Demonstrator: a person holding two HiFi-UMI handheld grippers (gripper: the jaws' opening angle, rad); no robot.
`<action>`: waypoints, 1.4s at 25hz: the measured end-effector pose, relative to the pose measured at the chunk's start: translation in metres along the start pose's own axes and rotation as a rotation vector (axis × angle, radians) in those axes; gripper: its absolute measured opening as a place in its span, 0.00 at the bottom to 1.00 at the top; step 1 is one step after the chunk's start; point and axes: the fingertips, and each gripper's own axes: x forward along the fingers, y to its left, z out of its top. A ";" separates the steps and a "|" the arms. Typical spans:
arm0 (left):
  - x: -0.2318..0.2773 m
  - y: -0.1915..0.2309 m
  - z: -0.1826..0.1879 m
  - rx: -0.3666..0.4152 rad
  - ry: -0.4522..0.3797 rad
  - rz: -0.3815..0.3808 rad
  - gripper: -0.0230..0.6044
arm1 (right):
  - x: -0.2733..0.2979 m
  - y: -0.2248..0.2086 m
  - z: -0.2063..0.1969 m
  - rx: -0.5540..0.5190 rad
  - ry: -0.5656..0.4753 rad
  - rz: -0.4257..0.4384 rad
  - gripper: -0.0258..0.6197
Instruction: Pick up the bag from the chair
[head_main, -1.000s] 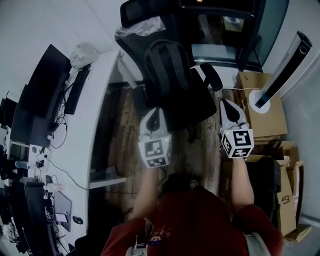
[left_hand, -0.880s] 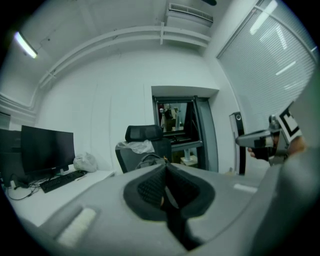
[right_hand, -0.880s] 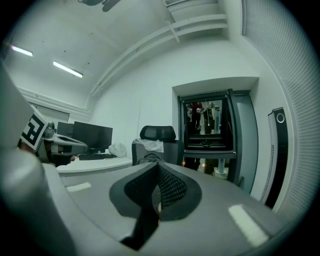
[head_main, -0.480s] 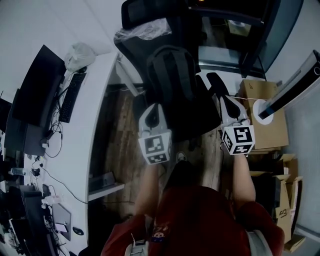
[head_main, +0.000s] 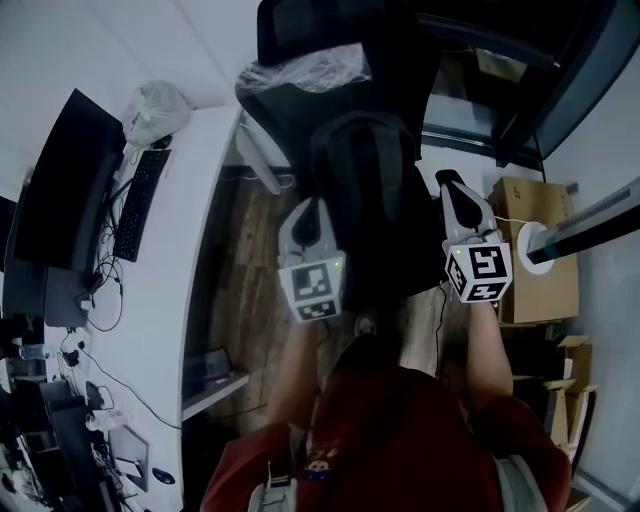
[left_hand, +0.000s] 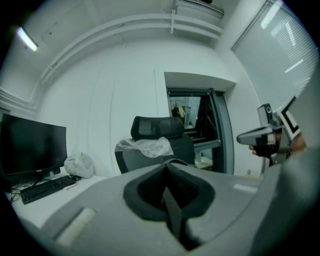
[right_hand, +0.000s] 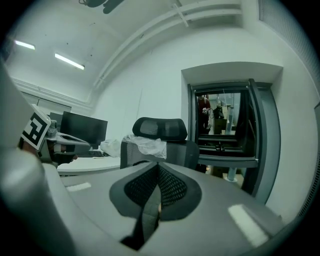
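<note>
Person has stepped closer over the last second, so the black bag (head_main: 365, 185) on the chair (head_main: 330, 25) now sits between left gripper (head_main: 310, 208) and right gripper (head_main: 452, 188), both jaws clenched on nothing and likely needing to open before a grab.

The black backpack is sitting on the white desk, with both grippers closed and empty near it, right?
Not quite. The head view shows the backpack on the office chair, not on the desk. The rest holds: the left gripper and right gripper are both closed, empty, near it.
</note>
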 end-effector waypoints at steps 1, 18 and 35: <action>0.008 0.006 0.000 -0.004 -0.001 0.002 0.03 | 0.012 0.000 0.001 -0.004 0.003 0.004 0.04; 0.099 0.045 0.015 0.015 -0.035 -0.009 0.03 | 0.118 -0.015 0.022 -0.027 -0.033 0.023 0.04; 0.182 0.045 0.001 0.013 0.021 0.103 0.03 | 0.208 -0.070 0.011 -0.014 -0.028 0.155 0.04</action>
